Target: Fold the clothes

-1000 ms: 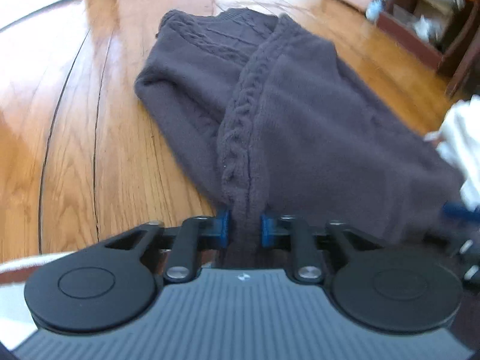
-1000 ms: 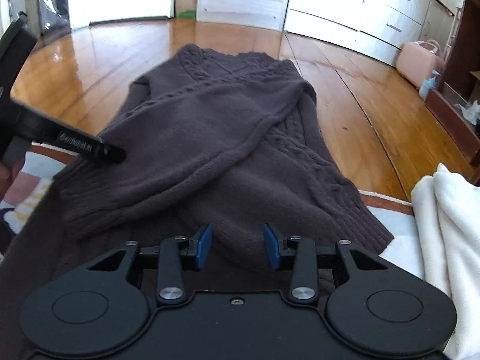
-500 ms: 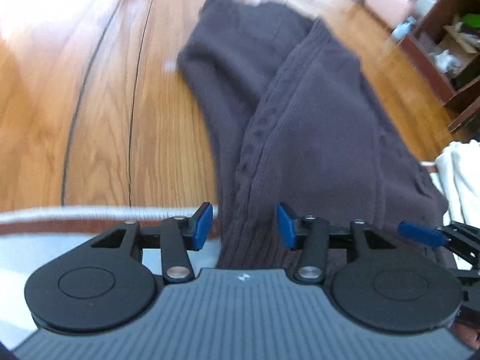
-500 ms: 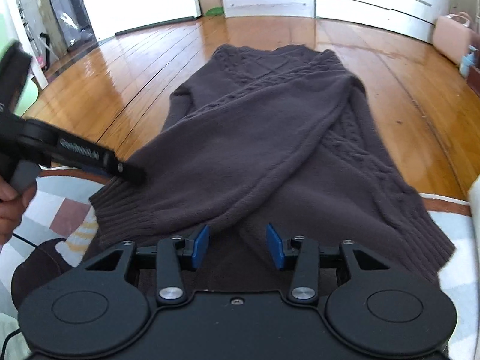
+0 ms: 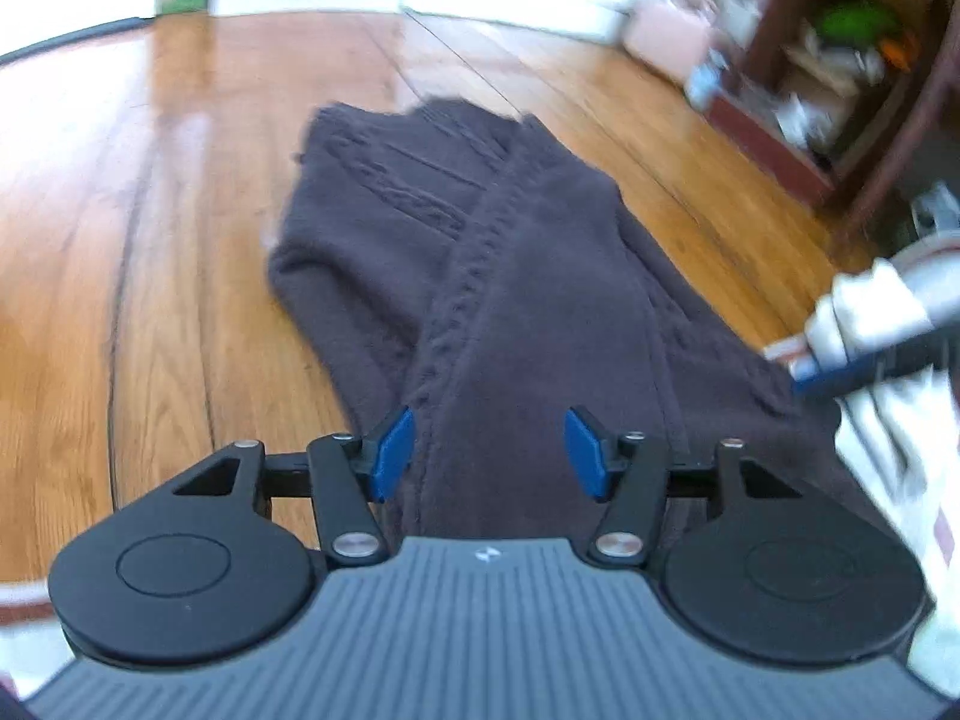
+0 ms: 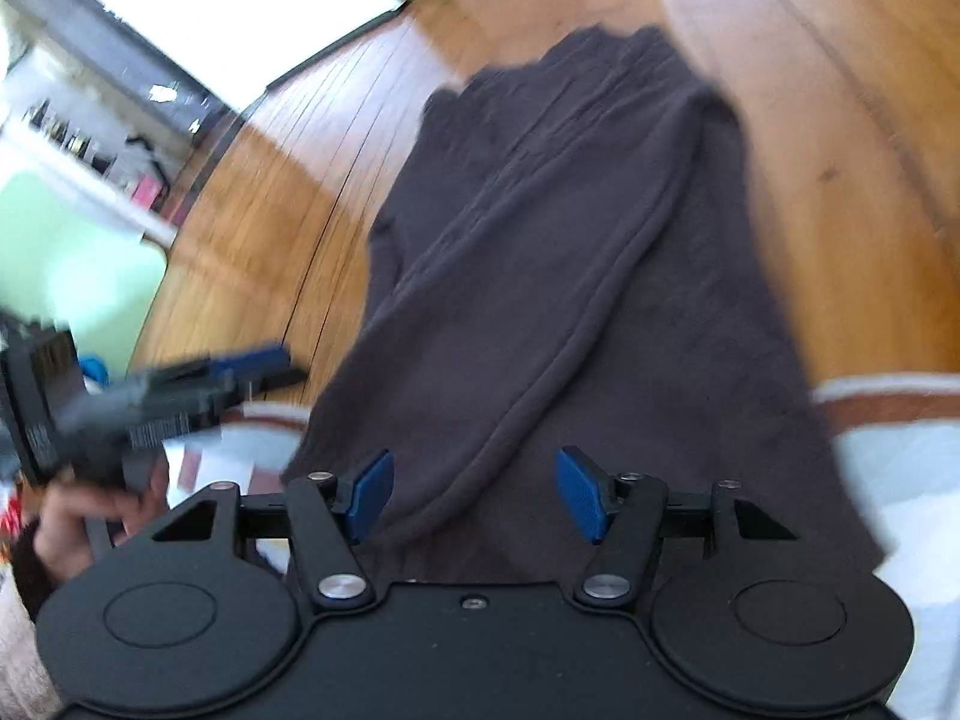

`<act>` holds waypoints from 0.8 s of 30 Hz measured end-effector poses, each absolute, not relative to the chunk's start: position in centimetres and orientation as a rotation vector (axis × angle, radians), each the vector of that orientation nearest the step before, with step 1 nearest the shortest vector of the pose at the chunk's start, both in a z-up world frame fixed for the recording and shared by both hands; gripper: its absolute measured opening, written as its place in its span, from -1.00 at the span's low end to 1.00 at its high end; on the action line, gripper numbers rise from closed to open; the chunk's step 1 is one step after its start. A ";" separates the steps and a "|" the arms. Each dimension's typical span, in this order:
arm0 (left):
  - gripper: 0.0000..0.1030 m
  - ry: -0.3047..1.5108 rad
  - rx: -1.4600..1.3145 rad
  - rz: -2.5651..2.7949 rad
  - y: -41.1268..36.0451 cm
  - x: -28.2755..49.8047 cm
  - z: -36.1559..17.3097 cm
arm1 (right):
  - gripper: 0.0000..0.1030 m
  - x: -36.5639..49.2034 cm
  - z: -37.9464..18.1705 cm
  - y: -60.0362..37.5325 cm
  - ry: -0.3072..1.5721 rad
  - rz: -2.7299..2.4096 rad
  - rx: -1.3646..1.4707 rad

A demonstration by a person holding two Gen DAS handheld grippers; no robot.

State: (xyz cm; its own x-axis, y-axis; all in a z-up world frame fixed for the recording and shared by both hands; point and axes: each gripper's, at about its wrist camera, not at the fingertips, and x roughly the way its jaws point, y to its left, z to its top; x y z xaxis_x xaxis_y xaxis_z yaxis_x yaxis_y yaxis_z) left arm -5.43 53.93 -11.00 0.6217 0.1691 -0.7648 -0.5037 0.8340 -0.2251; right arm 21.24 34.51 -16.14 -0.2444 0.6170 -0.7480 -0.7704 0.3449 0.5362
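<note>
left wrist: left gripper (image 5: 489,456) opening, unpinched, above dark sweater (image 5: 540,276).

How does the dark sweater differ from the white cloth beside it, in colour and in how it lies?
The sweater is dark brownish-grey; the white cloth is pale. The sweater has cable-knit ridges, while the cloth is too blurred to show any texture. The sweater lies stretched long, mostly on the wooden floor, sleeves crossed over its body; the cloth looks bunched at the picture's right edge. Neither is gripped: both grippers' jaws are opening.
</note>
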 end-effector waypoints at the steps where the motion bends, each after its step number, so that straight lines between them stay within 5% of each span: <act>1: 0.06 0.842 -0.435 0.394 54.7 -4.4 -10.6 | 0.28 22.6 -15.4 34.8 1.272 1.307 -0.158; 7: 0.39 0.880 -0.404 0.415 62.3 2.5 -8.3 | 0.28 29.4 -13.7 38.9 1.274 1.232 -0.192; 16: 0.39 0.887 -0.495 0.466 72.8 8.3 -13.1 | 0.28 34.7 -12.1 41.5 1.119 1.161 -0.398; 24: 0.39 0.874 -0.590 0.398 74.9 9.5 -15.4 | 0.27 38.5 -15.9 46.1 1.097 1.179 -0.147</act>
State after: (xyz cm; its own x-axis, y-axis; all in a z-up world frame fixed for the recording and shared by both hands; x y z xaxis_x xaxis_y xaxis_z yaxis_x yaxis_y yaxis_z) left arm 9.53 74.89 -15.45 0.5855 0.0870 -0.8060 -0.5505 0.7726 -0.3165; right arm 38.47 46.13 -15.90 -0.0370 0.6639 -0.7469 -0.7927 0.4355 0.4265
